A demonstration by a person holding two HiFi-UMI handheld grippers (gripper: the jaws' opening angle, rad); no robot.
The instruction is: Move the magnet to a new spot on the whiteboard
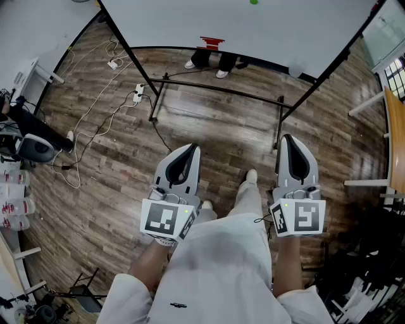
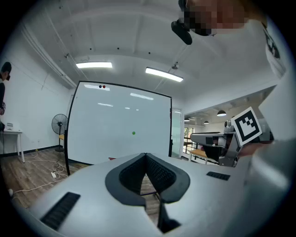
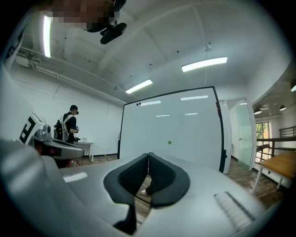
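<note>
head view: whiteboard [image 1: 253, 31] at 12, green magnet [image 1: 254, 2] on it near the top edge; its stand bar [image 1: 221, 90] crosses ahead of both grippers; cables [image 1: 137, 95] at 10.
left gripper view: left gripper [image 2: 146, 155] jaws together, empty; fan [image 2: 58, 124] at 9.
right gripper view: right gripper [image 3: 148, 155] jaws together, empty; person [image 3: 69, 122] at 9.

Whiteboard [image 1: 240, 25] top past upper edge
</note>
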